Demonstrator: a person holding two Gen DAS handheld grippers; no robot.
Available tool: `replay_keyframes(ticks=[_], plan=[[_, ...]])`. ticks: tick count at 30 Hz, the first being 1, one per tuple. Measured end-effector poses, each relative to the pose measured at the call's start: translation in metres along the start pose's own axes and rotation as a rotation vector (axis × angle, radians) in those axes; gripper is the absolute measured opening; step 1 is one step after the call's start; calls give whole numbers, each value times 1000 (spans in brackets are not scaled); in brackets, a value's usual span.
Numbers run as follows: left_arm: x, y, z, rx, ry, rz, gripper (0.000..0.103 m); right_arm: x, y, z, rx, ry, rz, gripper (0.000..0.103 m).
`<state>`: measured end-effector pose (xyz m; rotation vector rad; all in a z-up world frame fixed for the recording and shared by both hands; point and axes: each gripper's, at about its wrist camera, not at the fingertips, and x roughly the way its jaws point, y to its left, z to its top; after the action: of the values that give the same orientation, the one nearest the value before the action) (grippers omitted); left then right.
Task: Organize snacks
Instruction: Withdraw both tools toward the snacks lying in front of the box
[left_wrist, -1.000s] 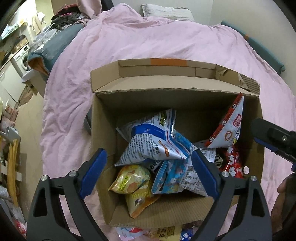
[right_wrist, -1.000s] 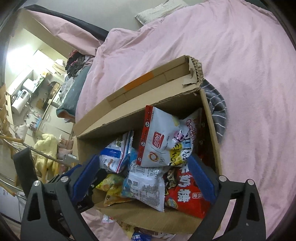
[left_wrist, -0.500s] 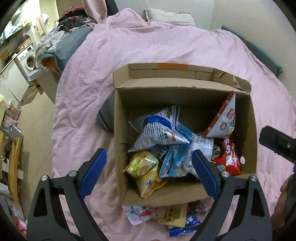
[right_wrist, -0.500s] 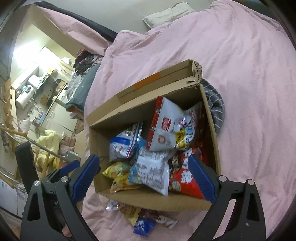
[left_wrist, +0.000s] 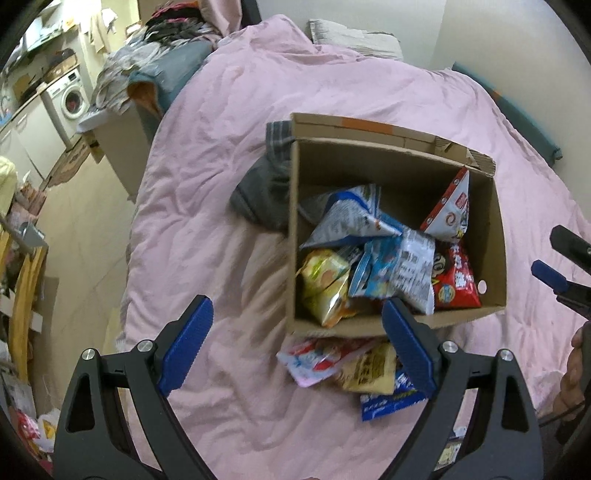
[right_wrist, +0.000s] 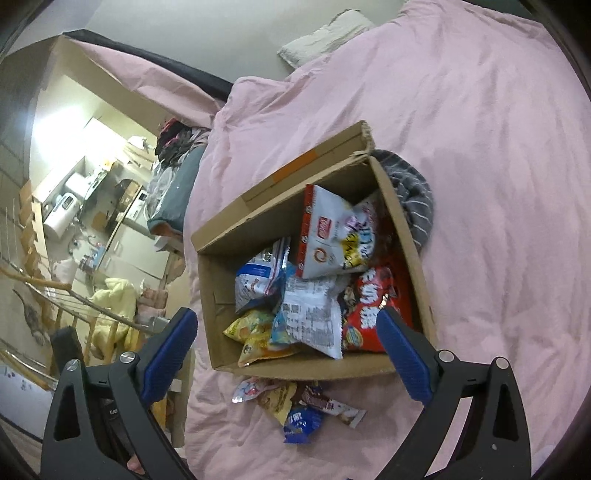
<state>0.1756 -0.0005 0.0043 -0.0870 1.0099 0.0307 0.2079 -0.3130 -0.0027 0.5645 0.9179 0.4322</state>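
Observation:
An open cardboard box (left_wrist: 495, 221) (right_wrist: 417, 273) sits on a pink bed and holds several snack bags: blue-white, yellow, red and red-white ones. A small pile of loose snack packets (left_wrist: 354, 365) (right_wrist: 295, 402) lies on the bed against the box's near wall. My left gripper (left_wrist: 297, 345) hangs open above the bed, near the box's near-left corner, with nothing between its fingers. My right gripper (right_wrist: 284, 350) is open too, over the box's near edge and empty. In the left wrist view the right gripper shows at the right edge (left_wrist: 565, 273).
A grey striped garment (left_wrist: 266, 192) (right_wrist: 410, 195) lies against the box's far side. The pink duvet (left_wrist: 369, 85) covers the bed, with a pillow (left_wrist: 351, 37) at the head. Left of the bed are a clothes pile (left_wrist: 147, 70), a washing machine (left_wrist: 70, 99) and bare floor.
Both grippers have drawn back and up from the box, which now looks smaller and farther. The loose packets in front of the box have come into view. Both stay open.

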Motion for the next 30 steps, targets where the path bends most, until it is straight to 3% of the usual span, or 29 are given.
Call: replay_keyframes(ticks=[9, 16, 20, 23, 30], plan=[[2, 21, -28, -53, 38, -32, 91, -13, -9, -23, 15, 11, -38, 100], [13, 35, -53, -135, 84, -71, 91, -10, -14, -45, -7, 76, -93, 100], [18, 36, -65, -158, 115, -104, 91, 4, -13, -65, -109, 212, -172, 100], [22, 33, -76, -160, 144, -117, 91, 21, -10, -95, -251, 389, -246, 100], [21, 17, -82, -116, 162, -159, 91, 46, 9, -176, -594, 694, -287, 99]])
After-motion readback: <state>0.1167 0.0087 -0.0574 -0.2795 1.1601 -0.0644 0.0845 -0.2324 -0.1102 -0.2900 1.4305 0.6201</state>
